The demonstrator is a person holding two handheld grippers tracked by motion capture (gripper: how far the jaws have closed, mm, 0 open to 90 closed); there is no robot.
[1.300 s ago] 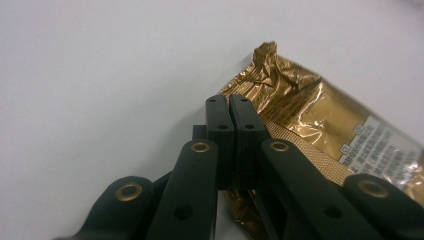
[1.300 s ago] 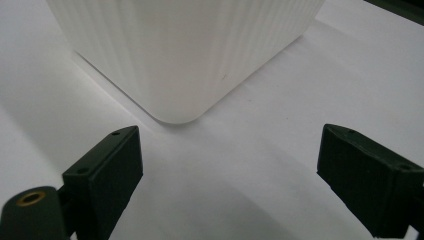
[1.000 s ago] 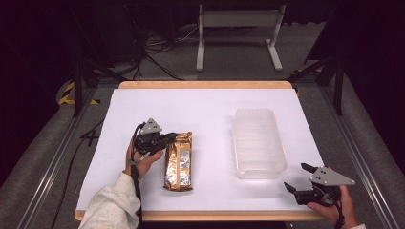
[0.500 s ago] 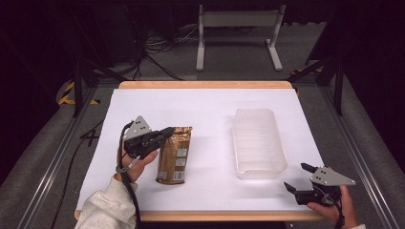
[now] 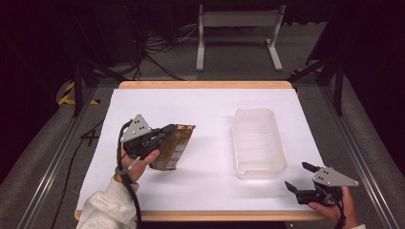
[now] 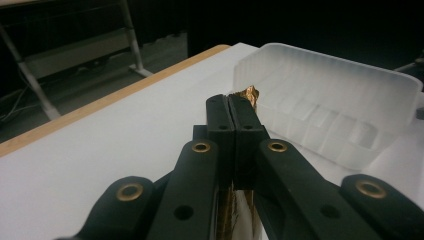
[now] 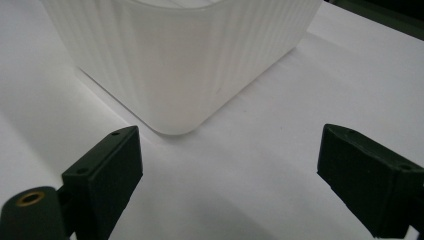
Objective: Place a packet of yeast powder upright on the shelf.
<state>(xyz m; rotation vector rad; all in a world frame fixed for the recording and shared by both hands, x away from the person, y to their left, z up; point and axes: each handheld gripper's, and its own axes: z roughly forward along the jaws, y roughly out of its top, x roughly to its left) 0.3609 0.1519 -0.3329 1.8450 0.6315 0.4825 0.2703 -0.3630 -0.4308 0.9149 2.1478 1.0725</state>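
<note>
- Table [image 5: 200, 102], covered in white, with a wooden rim at its far edge.
- Clear ribbed plastic bin [image 5: 258, 142], taken here as the landmark: long axis running from near to far, set on the right half of the table. Also seen in the left gripper view [image 6: 330, 107], and as one rounded corner in the right gripper view [image 7: 185, 60].
- Brown-and-gold foil packet [image 5: 173, 145], well to the left of the bin: held off the table surface, tilted, long axis running from lower left near the hand up toward the far right, upper end leaning toward the bin. Pale label panel on its face; print too small to read.
- Left gripper [image 5: 162, 135], left of the bin: jaws pressed together on the packet's edge. In the left gripper view [image 6: 231, 107], pads closed tight, a crumpled gold tip of the packet [image 6: 250, 94] poking out past them, aimed at the bin's near wall.
- Right gripper [image 5: 298, 179], just off the bin's near right corner, by the table's near edge: jaws spread wide, nothing between them. In the right gripper view [image 7: 227, 150], both pads well apart, bare white surface between, bin corner straight ahead and not touched.
</note>
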